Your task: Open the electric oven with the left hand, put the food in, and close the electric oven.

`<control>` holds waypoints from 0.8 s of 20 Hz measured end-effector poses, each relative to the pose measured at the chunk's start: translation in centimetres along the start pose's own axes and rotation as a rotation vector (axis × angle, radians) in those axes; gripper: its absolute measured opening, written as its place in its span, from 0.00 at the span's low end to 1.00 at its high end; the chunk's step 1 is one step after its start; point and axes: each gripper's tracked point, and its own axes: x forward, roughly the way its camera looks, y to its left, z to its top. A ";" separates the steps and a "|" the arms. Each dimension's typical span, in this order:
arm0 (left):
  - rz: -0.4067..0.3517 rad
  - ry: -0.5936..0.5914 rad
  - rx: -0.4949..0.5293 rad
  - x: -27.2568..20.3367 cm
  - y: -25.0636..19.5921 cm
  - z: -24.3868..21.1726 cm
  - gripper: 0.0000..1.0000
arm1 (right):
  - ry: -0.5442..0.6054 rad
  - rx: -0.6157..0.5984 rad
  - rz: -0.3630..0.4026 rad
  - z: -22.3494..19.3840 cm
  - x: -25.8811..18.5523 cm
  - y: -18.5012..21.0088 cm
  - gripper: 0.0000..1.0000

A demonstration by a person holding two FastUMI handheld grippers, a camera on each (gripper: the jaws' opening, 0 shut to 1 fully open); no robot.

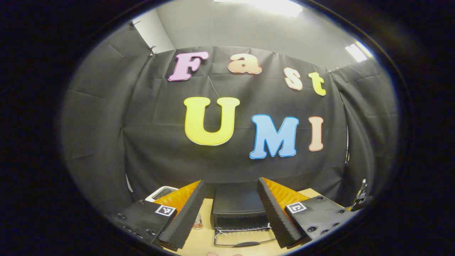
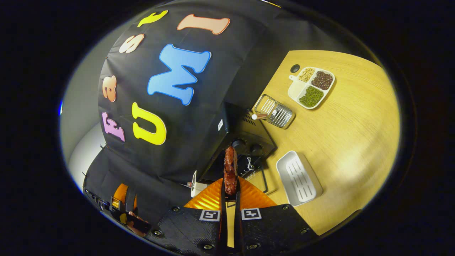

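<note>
I see the electric oven (image 1: 240, 209) at 6 o'clock in the left gripper view, a black box against the cloth wall, its door (image 1: 245, 237) dropped flat onto the wooden table (image 1: 199, 241) with the wire rack exposed along the front edge. My left gripper (image 1: 231, 213) has its ribbed foam fingers spread wide, one on each side of the oven, touching nothing; bare table lies between them and the door.

In the right gripper view the oven (image 2: 241, 142) sits just above centre, knobs facing the table. My right gripper (image 2: 230, 193) is pinching the food (image 2: 230, 170), a dark red, rough-surfaced strip standing upright (both fingers press on its lower end).

At 4 o'clock from the oven lies a white ridged tray (image 2: 298, 179), rounded at the corners. At 1 o'clock a metal wire rack (image 2: 275, 112) lies near the oven's side, and beyond it a white divided dish (image 2: 312, 87) holds beans in three colours. Open wood runs to the table's right edge.
</note>
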 end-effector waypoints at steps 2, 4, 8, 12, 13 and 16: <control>-0.005 -0.001 -0.003 -0.3 1.0 0.0 1.00 | 0.002 0.006 0.031 -0.9 0.9 1.9 0.07; -0.009 -0.006 -0.004 -0.8 2.1 0.3 1.00 | 0.011 0.000 0.051 -1.8 2.0 3.2 0.07; -0.004 -0.030 -0.003 -1.7 4.7 1.2 1.00 | 0.036 -0.013 0.083 -3.5 5.4 5.3 0.07; 0.020 -0.021 0.002 -2.4 7.1 1.0 0.97 | 0.061 -0.012 0.069 -5.4 9.3 5.9 0.07; 0.026 -0.017 0.001 -2.6 7.5 0.7 0.97 | 0.065 -0.009 0.057 -6.0 10.6 5.8 0.07; 0.042 0.001 -0.007 -3.0 8.8 -0.1 0.97 | 0.081 0.013 0.025 -7.6 14.7 4.8 0.07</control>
